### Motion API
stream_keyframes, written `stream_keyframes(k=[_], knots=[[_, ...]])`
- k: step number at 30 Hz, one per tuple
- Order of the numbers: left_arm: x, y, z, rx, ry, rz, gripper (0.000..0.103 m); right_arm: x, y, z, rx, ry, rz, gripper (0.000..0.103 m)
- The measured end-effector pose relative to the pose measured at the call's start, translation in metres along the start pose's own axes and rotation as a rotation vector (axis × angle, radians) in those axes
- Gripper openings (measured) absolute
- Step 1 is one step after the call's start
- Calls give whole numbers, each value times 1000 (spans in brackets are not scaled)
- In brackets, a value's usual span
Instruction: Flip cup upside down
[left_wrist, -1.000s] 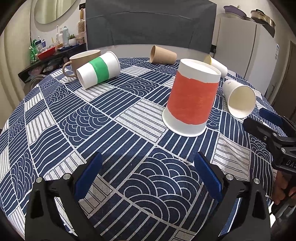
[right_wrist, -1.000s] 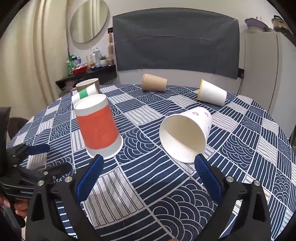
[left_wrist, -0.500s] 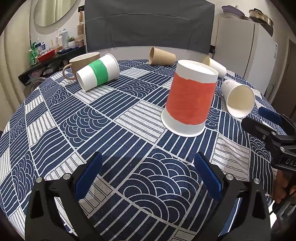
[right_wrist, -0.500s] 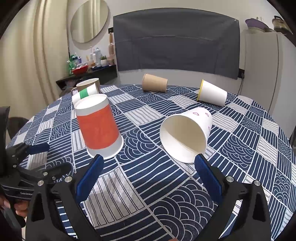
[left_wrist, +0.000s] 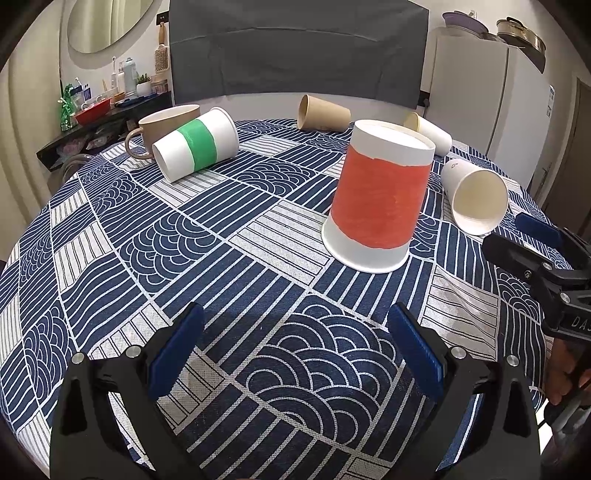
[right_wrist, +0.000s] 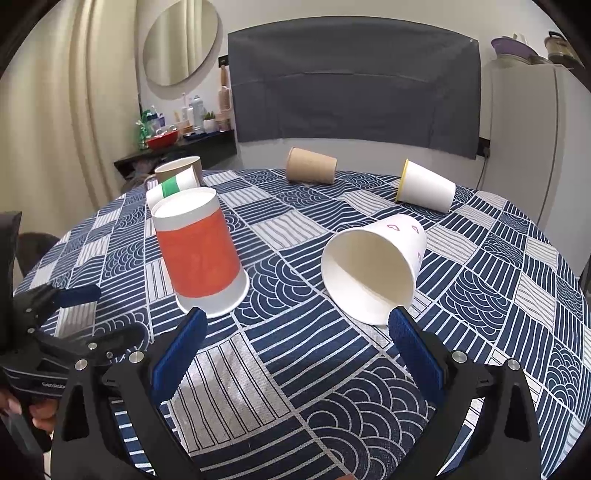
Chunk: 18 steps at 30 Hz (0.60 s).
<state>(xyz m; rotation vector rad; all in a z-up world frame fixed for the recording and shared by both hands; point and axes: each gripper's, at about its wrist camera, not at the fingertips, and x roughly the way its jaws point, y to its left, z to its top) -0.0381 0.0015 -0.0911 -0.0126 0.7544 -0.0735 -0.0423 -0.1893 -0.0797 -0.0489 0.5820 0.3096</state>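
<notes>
A paper cup with an orange band (left_wrist: 380, 201) stands upside down on the patterned tablecloth; it also shows in the right wrist view (right_wrist: 199, 254). A plain white cup with small pink hearts (right_wrist: 373, 271) lies on its side, mouth toward me, just beyond my right gripper (right_wrist: 295, 347); it also shows in the left wrist view (left_wrist: 476, 197). My left gripper (left_wrist: 295, 347) is open and empty, short of the orange cup. My right gripper is open and empty too.
A green-banded cup (left_wrist: 197, 144) lies on its side by a tan mug (left_wrist: 166, 129) at the far left. A brown cup (left_wrist: 323, 118) and a yellow-rimmed white cup (right_wrist: 424, 186) lie on their sides at the back. The round table's edge (right_wrist: 576, 295) curves near right.
The left gripper view has shifted slightly, with the orange cup a little nearer the centre. The right gripper has barely moved. No cup has moved.
</notes>
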Motion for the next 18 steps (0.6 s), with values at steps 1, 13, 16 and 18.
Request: stream_keyframes(k=[1, 13, 16, 18], knots=[[0, 0, 0, 1, 0, -2, 97, 0, 0, 0, 0, 0, 1, 95], [-1, -1, 0, 7, -12, 11, 97, 1, 0, 0, -2, 1, 4, 95], [-2, -3, -1, 18, -15, 25, 97, 1, 1, 0, -4, 1, 6, 95], [-2, -3, -1, 14, -13, 24, 97, 1, 1, 0, -4, 1, 7, 95]])
